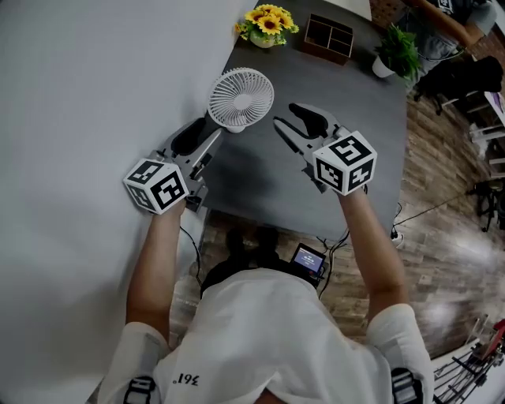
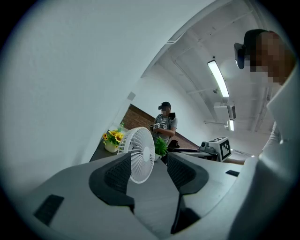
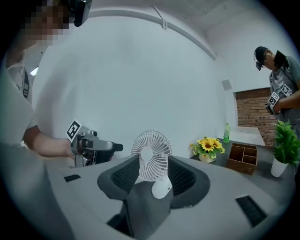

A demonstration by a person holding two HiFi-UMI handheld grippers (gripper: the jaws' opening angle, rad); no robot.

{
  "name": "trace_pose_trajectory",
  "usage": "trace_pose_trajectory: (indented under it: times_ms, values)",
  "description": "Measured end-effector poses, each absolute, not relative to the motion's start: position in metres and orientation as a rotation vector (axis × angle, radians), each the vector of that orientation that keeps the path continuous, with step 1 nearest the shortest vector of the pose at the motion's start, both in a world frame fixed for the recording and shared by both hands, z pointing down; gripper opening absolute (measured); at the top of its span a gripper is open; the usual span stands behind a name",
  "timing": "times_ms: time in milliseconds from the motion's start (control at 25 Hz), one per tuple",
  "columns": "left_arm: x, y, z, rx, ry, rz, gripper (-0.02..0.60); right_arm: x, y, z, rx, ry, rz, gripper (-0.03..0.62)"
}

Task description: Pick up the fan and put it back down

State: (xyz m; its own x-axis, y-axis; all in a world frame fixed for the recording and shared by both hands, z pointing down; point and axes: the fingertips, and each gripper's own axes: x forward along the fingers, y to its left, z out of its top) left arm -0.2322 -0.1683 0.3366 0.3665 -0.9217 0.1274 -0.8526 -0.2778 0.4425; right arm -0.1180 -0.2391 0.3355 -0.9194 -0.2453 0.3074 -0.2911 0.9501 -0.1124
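Observation:
A small white fan [image 1: 241, 98] stands upright on its base on the dark grey table [image 1: 260, 185], close to the white wall. My left gripper [image 1: 213, 130] lies low at the fan's left, its tips just short of the base, jaws open with nothing gripped. The right gripper [image 1: 286, 116] sits to the fan's right, also open and apart from it. In the left gripper view the fan [image 2: 140, 153] stands ahead of the left gripper [image 2: 150, 161], seen edge-on between the spread jaws. In the right gripper view the fan [image 3: 151, 154] faces the right gripper [image 3: 153, 165] a little beyond the pads.
A pot of sunflowers [image 1: 267, 24], a wooden organiser box [image 1: 328, 37] and a green plant in a white pot [image 1: 397, 51] stand at the table's far end. Another person [image 2: 165, 123] stands beyond it. The white wall [image 1: 95, 95] runs along the table's left side.

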Motion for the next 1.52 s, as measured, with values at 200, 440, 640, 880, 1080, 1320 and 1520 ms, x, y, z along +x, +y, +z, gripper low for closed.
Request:
trace_pose_trajectory:
  times_ms: [200,440,640,880,1080,1320,1520]
  values:
    - [-0.237,-0.169,0.338,2.176,-1.575,-0.202,0.253,-0.128,-0.242,0.338,0.341,-2.81,0.222,0.204]
    - [-0.247,-0.193,0.347,2.16,-1.584,-0.171,0.256,-0.147,-0.27,0.347,0.301,-2.797,0.257,0.23]
    - [-0.247,-0.201,0.351,2.158,-1.58,-0.165,0.256,-0.152,-0.277,0.356,0.273,-2.785,0.275,0.238]
    - [-0.246,-0.208,0.351,2.154,-1.583,-0.177,0.258,-0.159,-0.283,0.358,0.196,-2.802,0.325,0.253]
    - [-0.25,-0.217,0.353,2.142,-1.575,-0.22,0.258,-0.167,-0.291,0.363,0.127,-2.805,0.384,0.259]
    - [-0.251,-0.218,0.358,2.135,-1.562,-0.216,0.258,-0.176,-0.294,0.371,0.087,-2.798,0.429,0.266]
    - [-0.251,-0.22,0.356,2.137,-1.559,-0.223,0.258,-0.183,-0.29,0.371,0.016,-2.793,0.434,0.267]
